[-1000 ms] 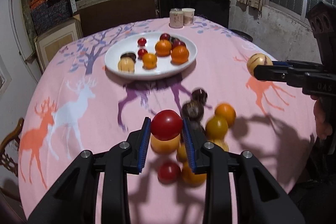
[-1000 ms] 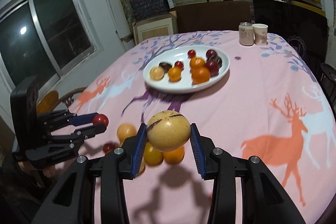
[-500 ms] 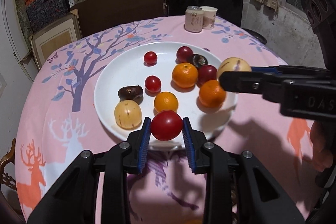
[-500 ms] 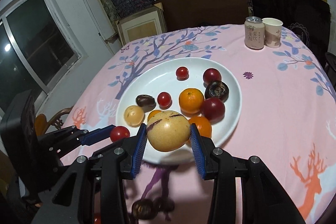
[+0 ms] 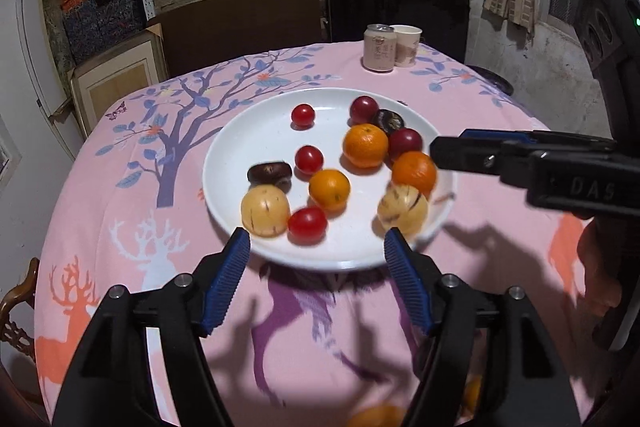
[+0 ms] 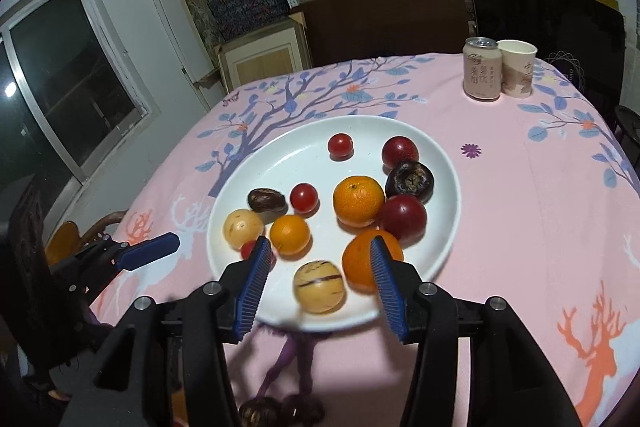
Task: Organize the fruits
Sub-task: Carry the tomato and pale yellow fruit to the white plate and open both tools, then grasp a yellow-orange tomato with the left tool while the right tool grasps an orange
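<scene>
Your left claw [image 5: 317, 243] hangs over the near rim of the white plate [image 5: 256, 131], jaws spread and just opened further, nothing between the pads. The red tomato [image 5: 307, 225] lies on the plate just beyond the jaws, touching the pale streaked melon [image 5: 265, 210] at the plate's near left. Your right claw [image 6: 316, 269] is also spread, jaws just opened wider; the second streaked melon [image 6: 319, 286] sits on the plate between the pads, slightly blurred, with a gap on each side. It lies beside an orange [image 6: 366, 259] partly hidden by the right finger. Also on the plate: two more oranges, two small tomatoes, two dark red plums, two wrinkled dark fruits. The plate rests mid-tabletop on the pink deer-print cloth [image 6: 520, 211]. A drink can [image 6: 482, 69] and a paper cup [image 6: 517, 68] stand together by the far right edge. A few loose fruits show, blurred, at the near edge of the tabletop, below both claws.
</scene>
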